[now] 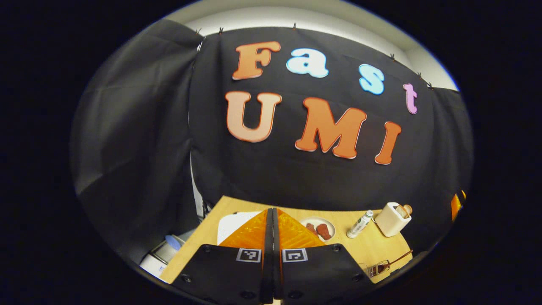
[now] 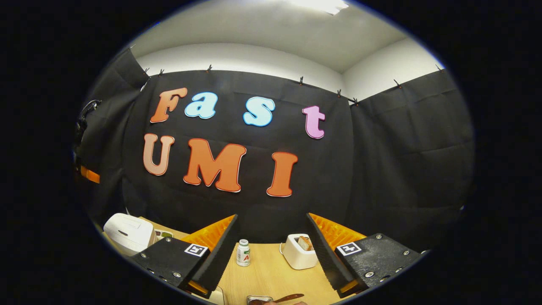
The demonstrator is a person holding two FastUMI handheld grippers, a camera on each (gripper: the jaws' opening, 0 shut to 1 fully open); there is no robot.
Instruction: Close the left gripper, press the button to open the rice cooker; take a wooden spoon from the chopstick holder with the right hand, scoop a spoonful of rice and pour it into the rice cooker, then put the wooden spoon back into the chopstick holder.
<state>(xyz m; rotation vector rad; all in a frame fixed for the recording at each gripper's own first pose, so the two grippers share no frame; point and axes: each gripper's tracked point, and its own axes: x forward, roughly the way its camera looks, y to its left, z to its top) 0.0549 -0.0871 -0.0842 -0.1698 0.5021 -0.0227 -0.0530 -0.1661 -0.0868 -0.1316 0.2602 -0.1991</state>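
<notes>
From the left gripper view I see the left tongs (image 1: 272, 231) clenched, fingers pressed flat together with nothing between, raised above the bench (image 1: 372, 248). Past them: a plate (image 1: 318, 228) with reddish pieces, a small bottle (image 1: 360, 224), and the white chopstick holder (image 1: 391, 219).

The right gripper view gives me the white rice cooker (image 2: 128, 232), lid down, at far left. The right tongs (image 2: 271, 250) stand released, wide apart, level; bottle and holder show between the fingers. A wooden spoon (image 2: 288, 298) lies at the bottom edge.
</notes>
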